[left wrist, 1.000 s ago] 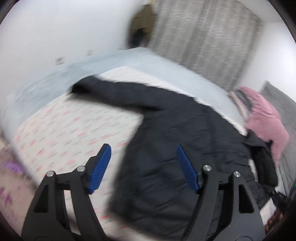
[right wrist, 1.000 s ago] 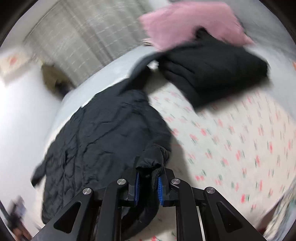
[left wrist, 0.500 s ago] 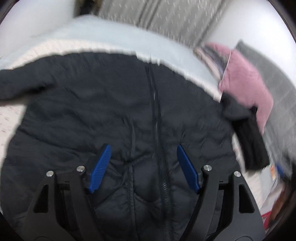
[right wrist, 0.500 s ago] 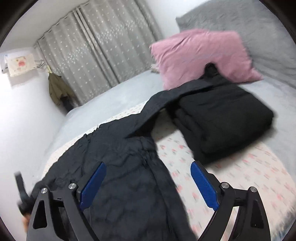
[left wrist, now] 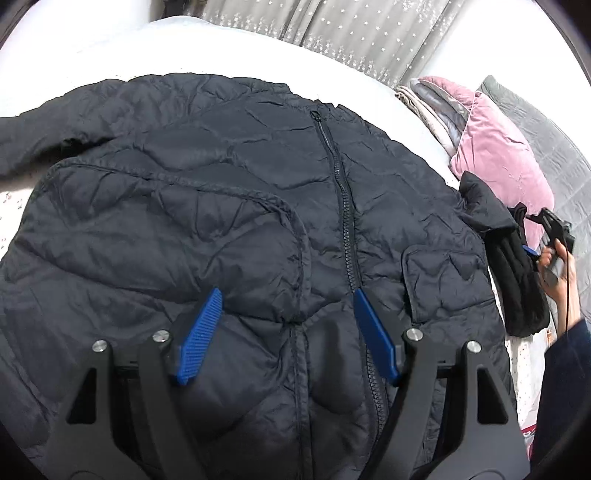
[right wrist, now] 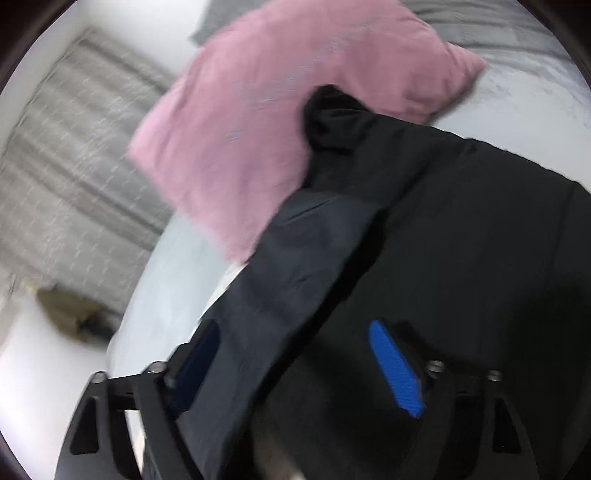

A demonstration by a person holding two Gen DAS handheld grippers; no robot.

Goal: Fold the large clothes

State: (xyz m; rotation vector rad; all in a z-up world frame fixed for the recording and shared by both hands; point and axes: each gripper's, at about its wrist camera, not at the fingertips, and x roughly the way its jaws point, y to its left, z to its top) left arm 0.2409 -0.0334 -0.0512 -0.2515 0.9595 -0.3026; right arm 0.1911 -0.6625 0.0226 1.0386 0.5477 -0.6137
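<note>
Left wrist cam: looks fwd/down along open fingers, close above the dark jacket (left wrist: 258, 206) chest, facing the curtain (left wrist: 332, 29) wall. Right wrist cam: tilted, motion-blurred, very close over jacket sleeve (right wrist: 295, 266), facing the pink pillow (right wrist: 266, 118). Shared betw. views: pillow, folded black garment (right wrist: 480, 240), curtain.

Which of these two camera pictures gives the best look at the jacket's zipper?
The left wrist view. There the zipper runs sharp down the front of the dark quilted jacket, which lies spread flat. The right wrist view is blurred and shows only a jacket sleeve between its open jaws, beside the pink pillow; no zipper shows.
</note>
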